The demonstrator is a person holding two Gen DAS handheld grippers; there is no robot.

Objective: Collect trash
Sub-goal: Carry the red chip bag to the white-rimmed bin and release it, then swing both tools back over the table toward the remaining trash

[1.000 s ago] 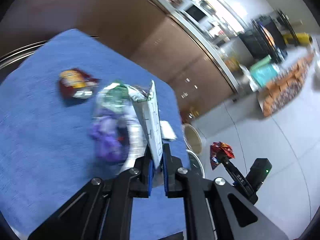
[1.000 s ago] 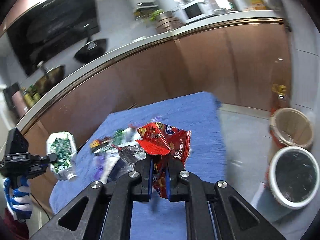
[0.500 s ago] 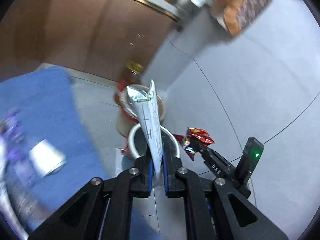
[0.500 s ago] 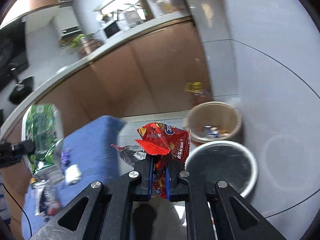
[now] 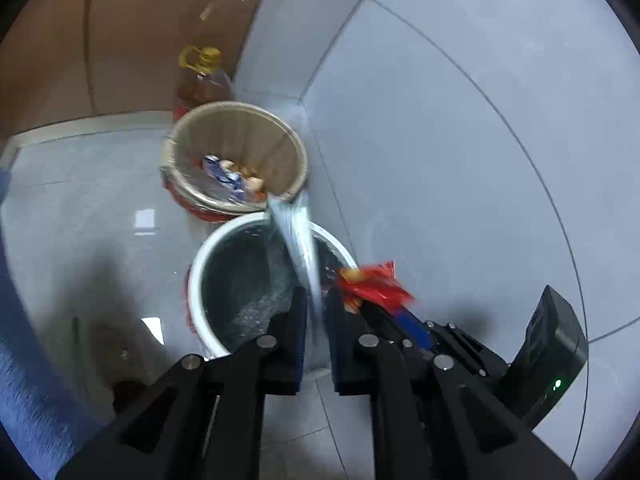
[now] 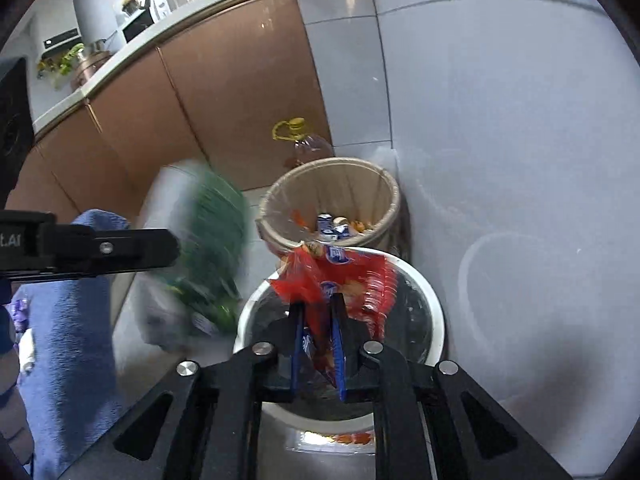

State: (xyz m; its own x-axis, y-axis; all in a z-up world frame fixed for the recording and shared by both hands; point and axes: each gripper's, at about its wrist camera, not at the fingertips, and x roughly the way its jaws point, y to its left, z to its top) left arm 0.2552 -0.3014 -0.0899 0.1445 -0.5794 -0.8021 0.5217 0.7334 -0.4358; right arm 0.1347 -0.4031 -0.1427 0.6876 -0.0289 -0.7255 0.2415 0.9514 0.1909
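My left gripper (image 5: 316,312) is shut on a white and green carton wrapper (image 5: 296,240), seen edge-on and blurred, held above the white-rimmed bin (image 5: 208,256). It shows as a green blur in the right wrist view (image 6: 208,248). My right gripper (image 6: 318,332) is shut on a red snack wrapper (image 6: 340,276) held over the same white-rimmed bin (image 6: 434,320). The red wrapper also shows in the left wrist view (image 5: 376,286), just right of my left fingers.
A beige bin (image 5: 240,120) lined with plastic holds some trash behind the white one, also in the right wrist view (image 6: 332,184). A yellow-capped oil bottle (image 5: 202,76) stands behind it by the brown cabinets (image 6: 224,92). The blue-clothed table edge (image 6: 76,320) is at left.
Both grippers have swung away from the blue table to the bins and now hang over the white-rimmed bin, each still holding its wrapper.
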